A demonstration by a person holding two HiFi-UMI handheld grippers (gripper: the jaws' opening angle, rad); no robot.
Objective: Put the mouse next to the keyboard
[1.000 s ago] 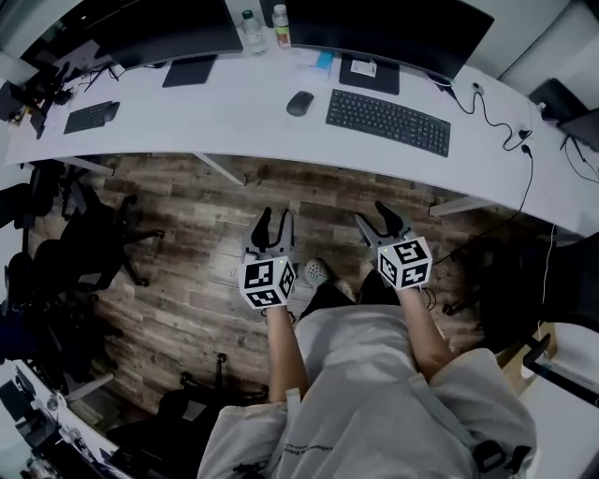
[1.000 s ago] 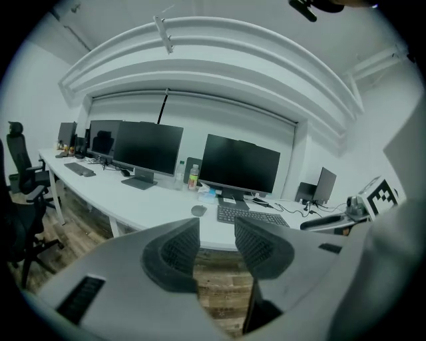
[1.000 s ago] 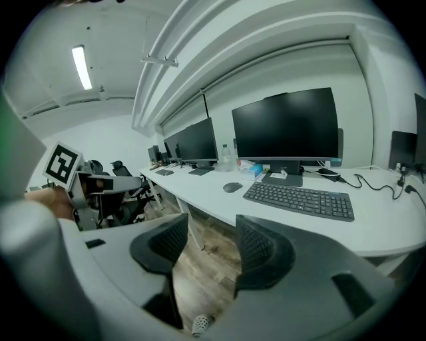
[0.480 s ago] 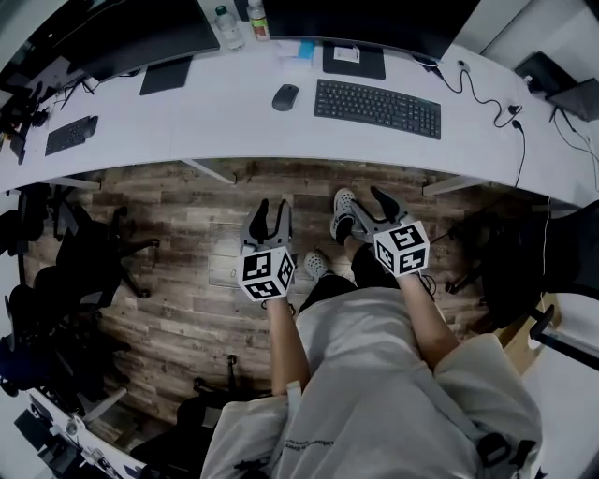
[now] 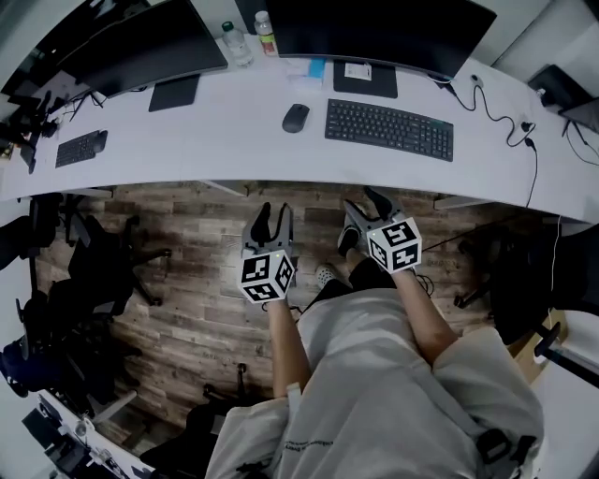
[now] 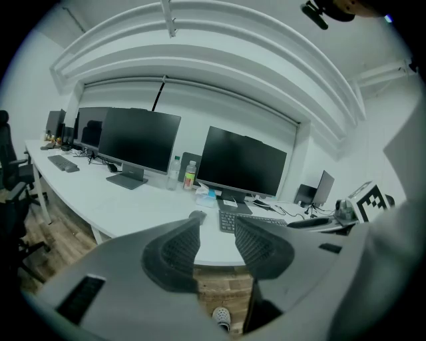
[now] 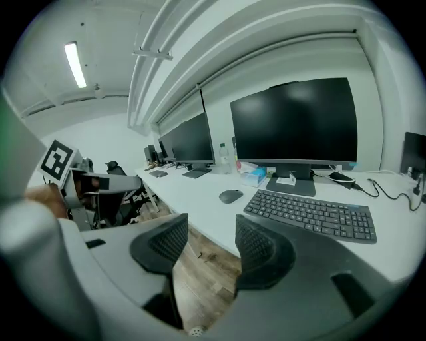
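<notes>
A dark mouse (image 5: 296, 118) lies on the long white desk (image 5: 234, 140), a short way left of the black keyboard (image 5: 389, 128). In the right gripper view the mouse (image 7: 231, 196) and the keyboard (image 7: 310, 213) lie ahead on the desk; in the left gripper view the mouse (image 6: 197, 216) shows just above the jaws. My left gripper (image 5: 270, 220) and right gripper (image 5: 364, 206) hang over the wooden floor short of the desk edge. Both stand open with nothing between their jaws.
Two large monitors (image 5: 374, 28) stand along the back of the desk, with two bottles (image 5: 268, 33) and a tissue box (image 5: 309, 67) between them. A second keyboard (image 5: 80, 148) lies at the far left. Office chairs (image 5: 103, 262) stand on the floor at left. Cables (image 5: 510, 122) trail at right.
Both grippers have moved forward toward the desk edge. The person has stepped closer, and one shoe now shows by the right gripper. The jaws have not changed.
</notes>
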